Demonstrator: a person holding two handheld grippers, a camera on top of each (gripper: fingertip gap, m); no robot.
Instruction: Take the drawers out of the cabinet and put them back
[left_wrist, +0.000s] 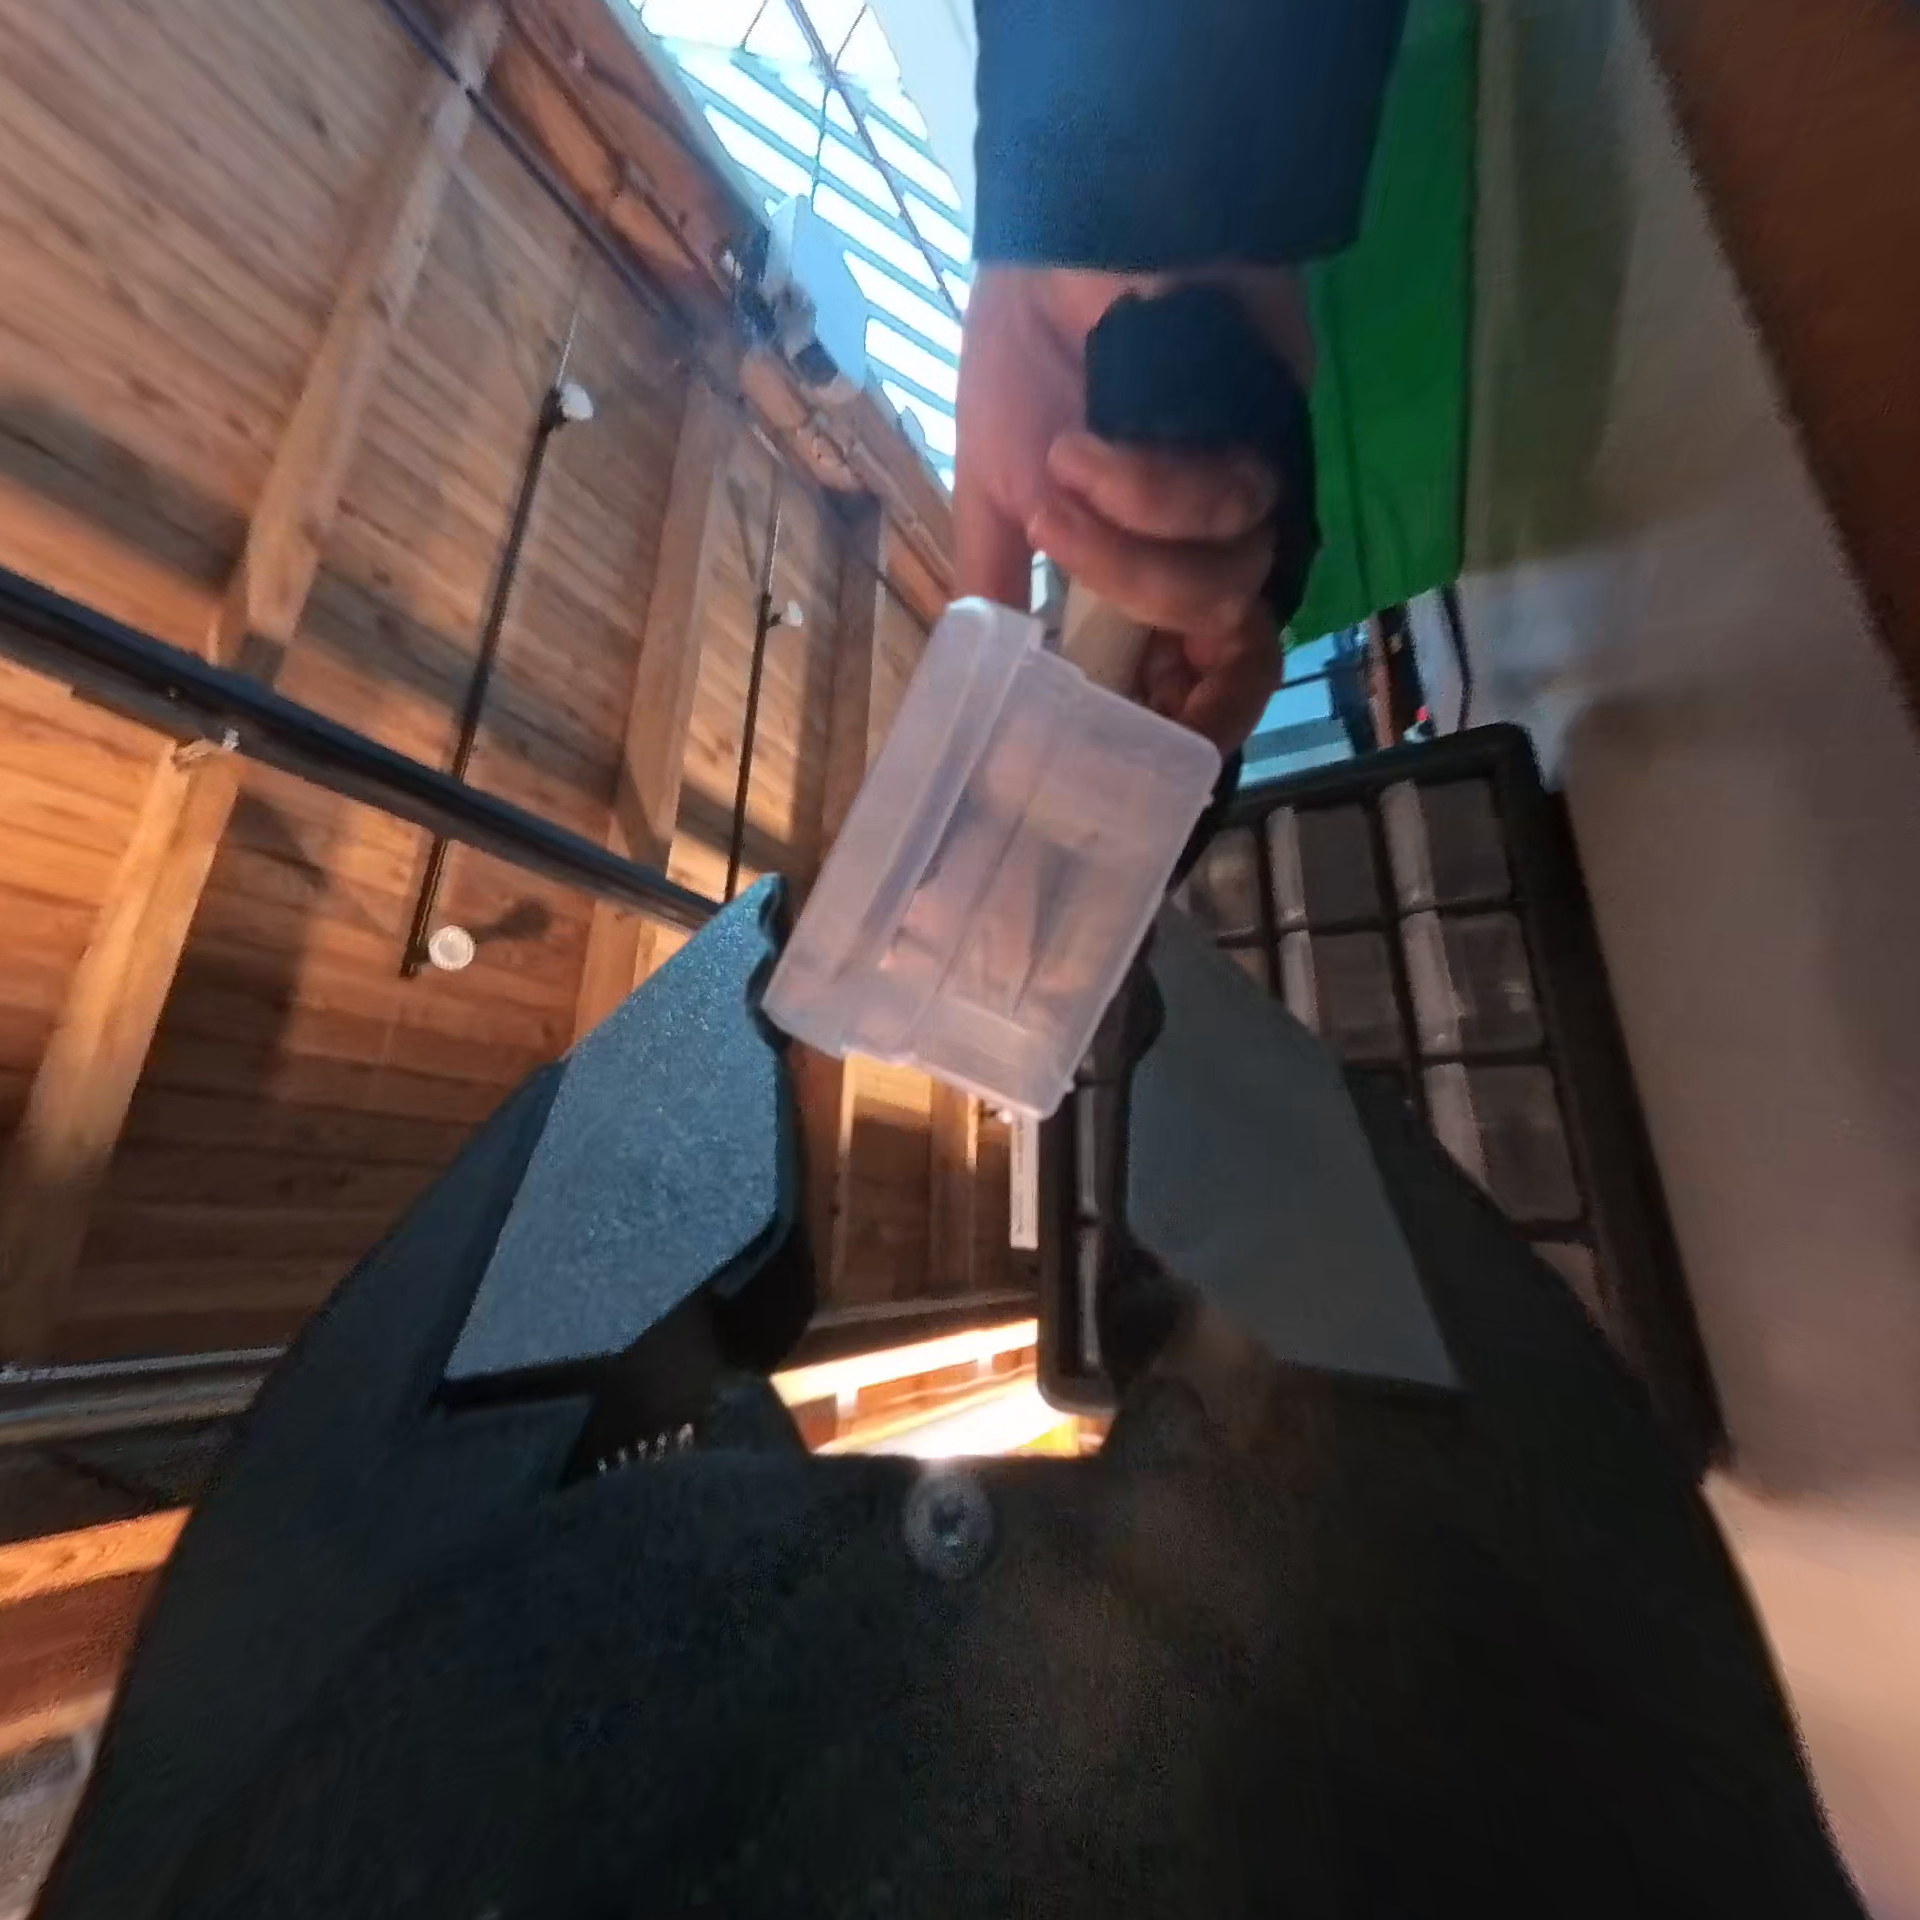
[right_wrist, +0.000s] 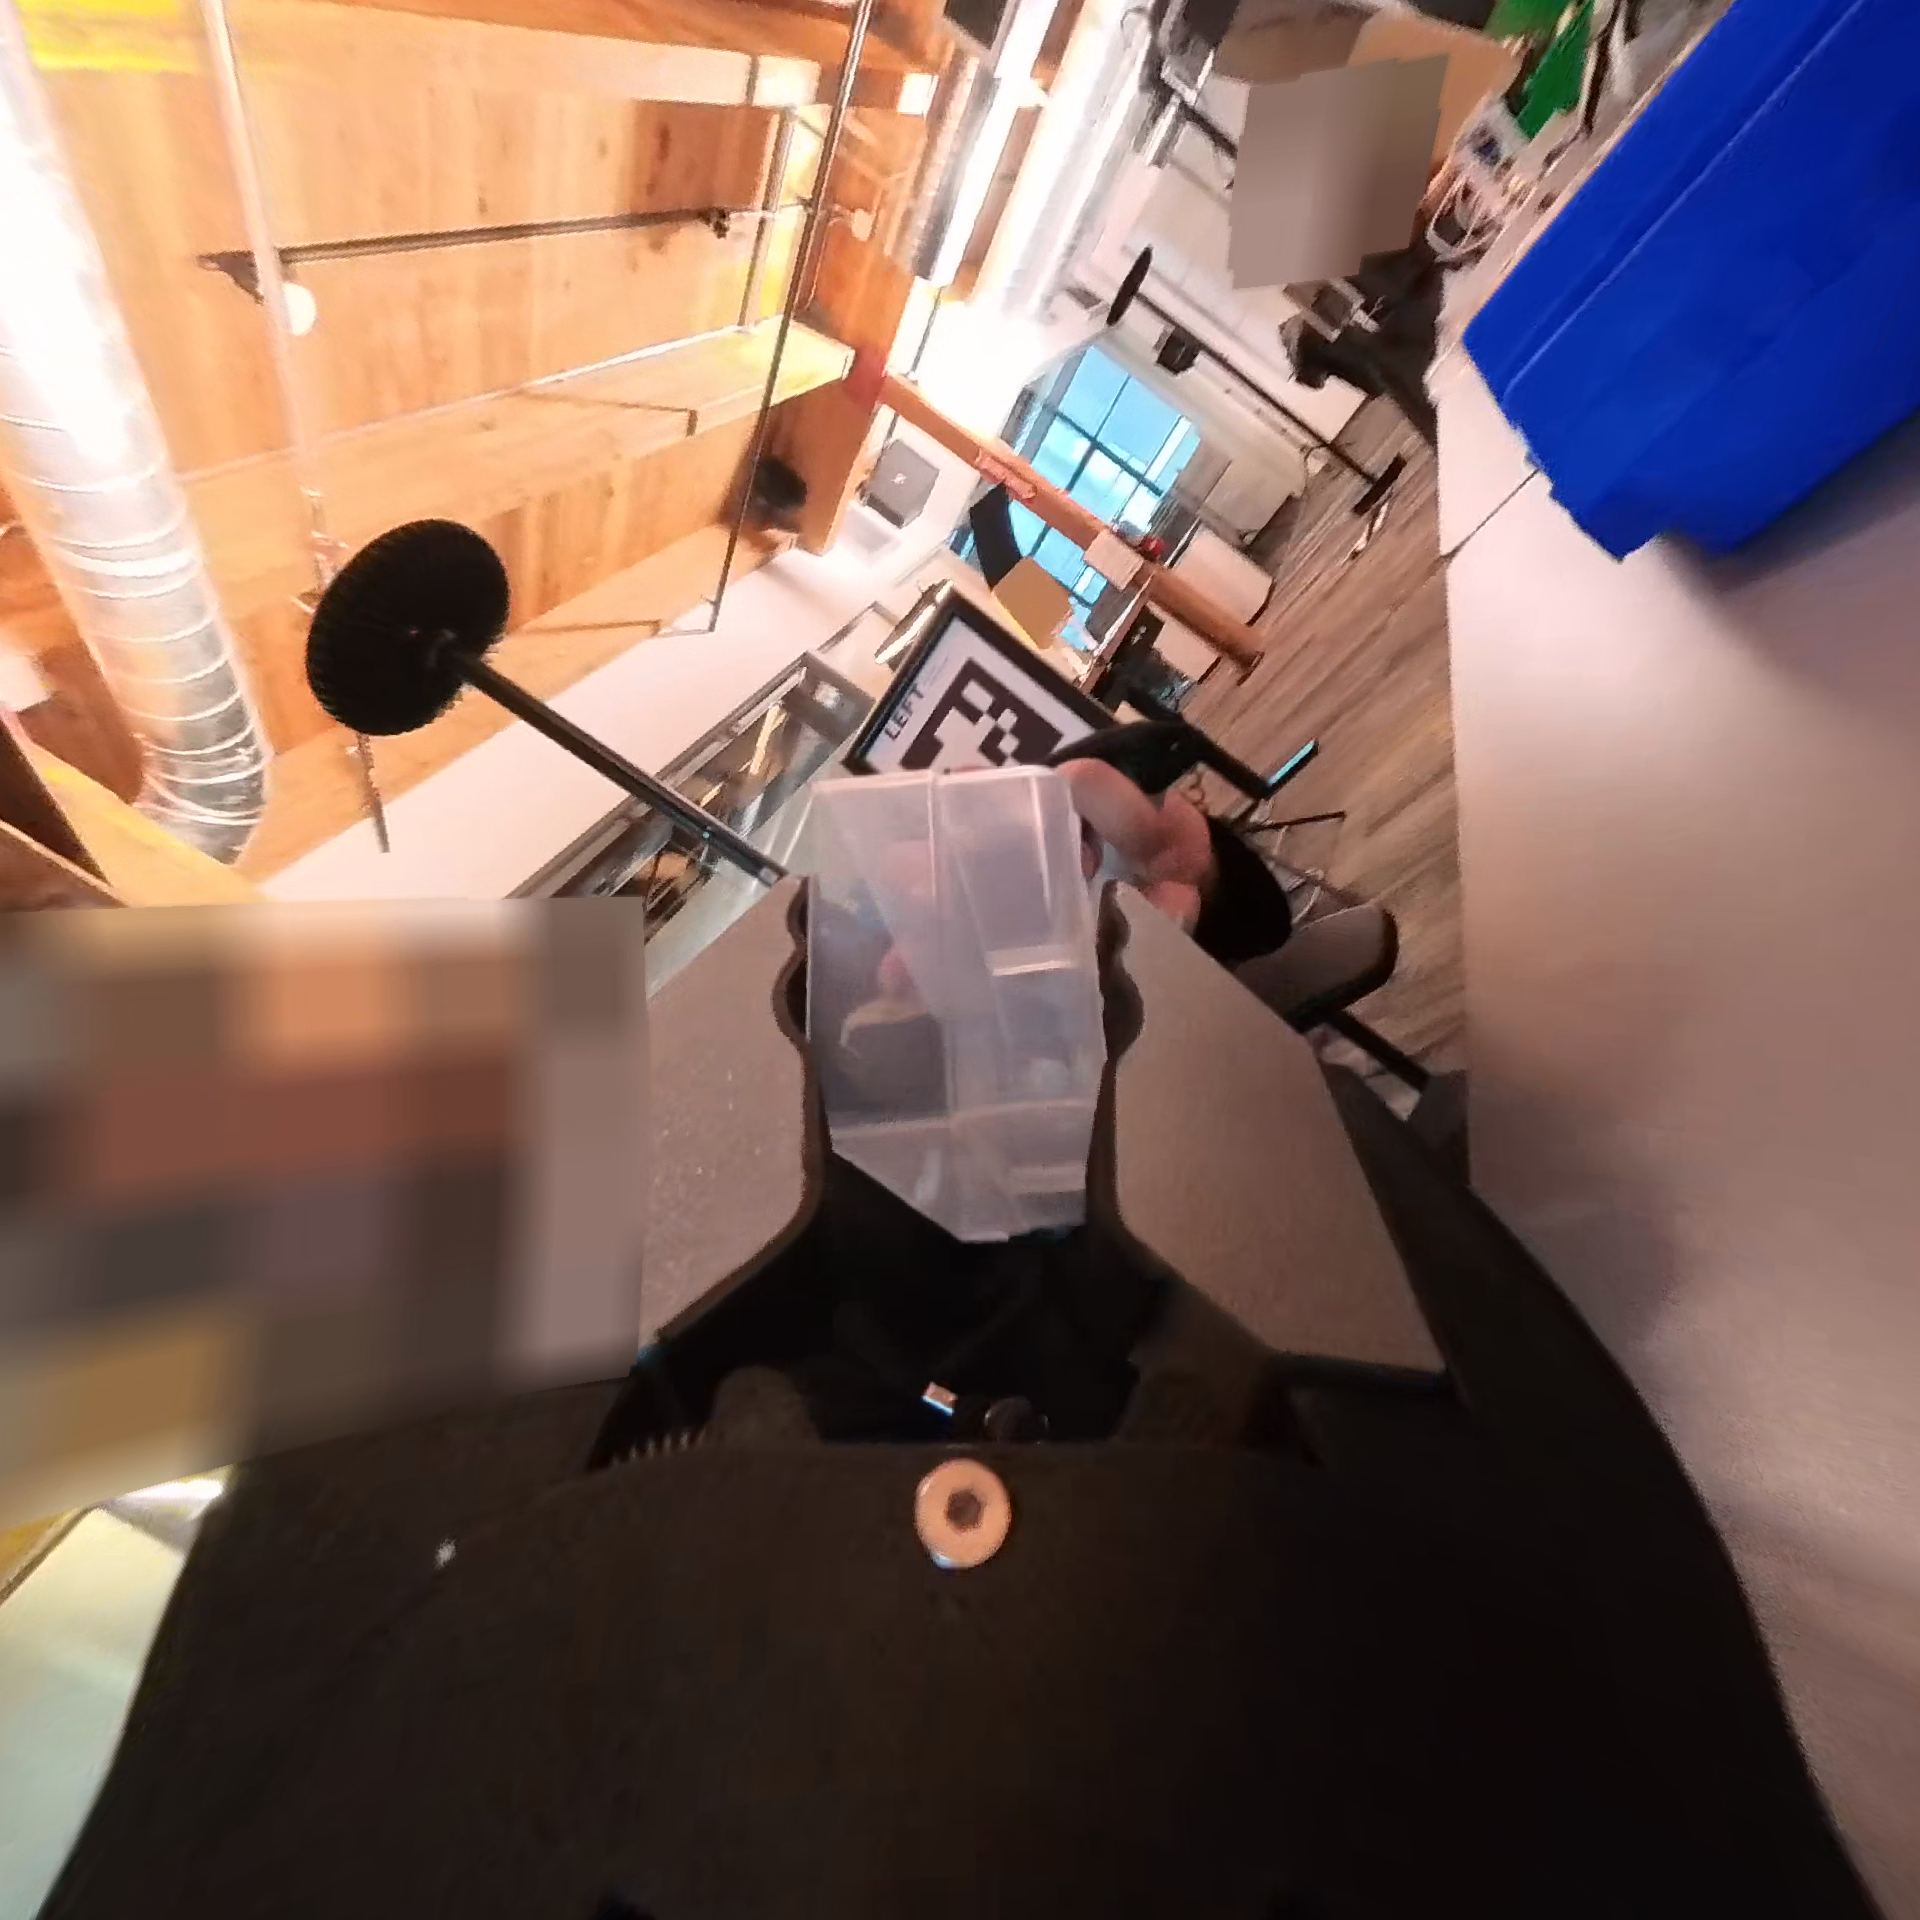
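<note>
Two grippers meet over one clear drawer (right_wrist: 956, 1039), held in the air, out of the cabinet (left_wrist: 1455, 753). The right gripper (right_wrist: 956, 935) has it: in its own view the drawer fills the gap between the two fingers, both sides against the pads, so the jaws are closed onto it about a drawer's width apart. The drawer's open end points away from that camera, and its inner dividers show through the plastic.

From the left wrist view, the drawer (left_wrist: 997, 852) hangs tilted at the tips of the left gripper (left_wrist: 971, 920). Those jaws stand wide. The left-hand finger (left_wrist: 665, 1122) comes up to the drawer's lower corner, and the other finger is partly hidden behind the plastic. I cannot tell whether this gripper is pressing on the drawer or only framing it.

Above the drawer a hand (left_wrist: 1122, 499) wraps the black handle of the right gripper. In the right wrist view another hand (right_wrist: 1143, 831) shows just past the drawer, below a black-and-white marker plate (right_wrist: 987, 717).

The cabinet, a black frame with rows of clear drawers, stands close behind the drawer on the right. A blue bin (right_wrist: 1714, 281) sits farther off.
</note>
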